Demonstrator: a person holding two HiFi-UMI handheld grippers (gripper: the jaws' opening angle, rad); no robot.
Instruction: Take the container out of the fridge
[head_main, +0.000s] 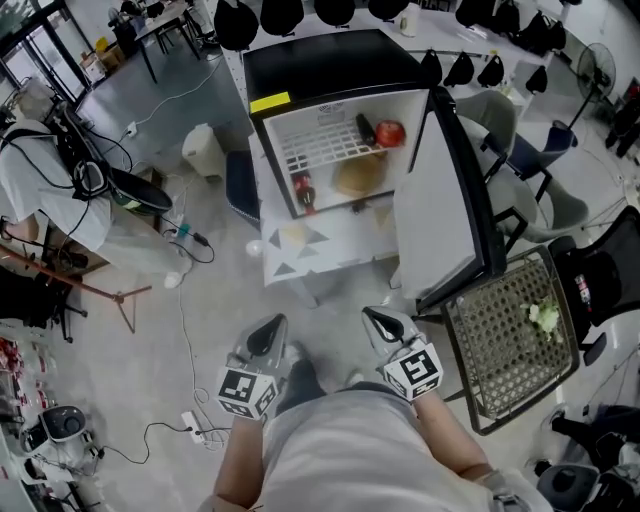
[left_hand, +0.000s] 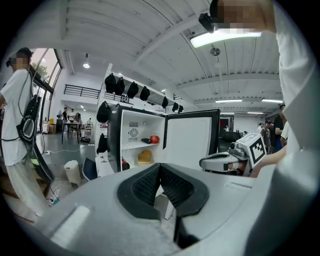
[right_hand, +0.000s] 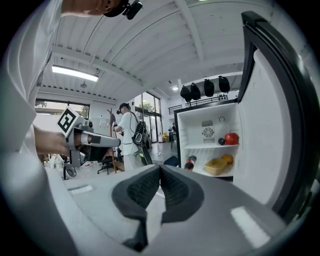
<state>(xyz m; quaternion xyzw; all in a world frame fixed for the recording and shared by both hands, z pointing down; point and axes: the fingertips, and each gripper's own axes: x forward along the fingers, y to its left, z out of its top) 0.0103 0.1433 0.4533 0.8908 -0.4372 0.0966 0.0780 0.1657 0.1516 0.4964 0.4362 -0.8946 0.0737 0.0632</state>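
Your left gripper (head_main: 270, 328) is held low in front of the fridge (head_main: 330, 62), well apart from it, jaws pressed together with nothing between them. It cannot take anything until you open it.

Inside, a cola bottle (head_main: 303, 190) stands at the left of the lower shelf, near the yellowish container (head_main: 358, 177). The container sits mid-shelf under the wire rack (head_main: 322, 145), with an orange item (right_hand: 227, 159) in or just behind it; which one cannot be told. A careless reach from the left could knock the bottle over. Pulling the container out tilted could spill whatever it holds.

Your right gripper (head_main: 383, 320) is likewise closed and empty, and equally far from the shelf. Arriving with closed jaws would push the container deeper rather than grip it.

The open door (head_main: 445, 200) stands just right of the shelf opening. A wide swing of the right gripper could strike its edge or nudge it shut. A mesh rack (head_main: 510, 340) crowds the floor further right.
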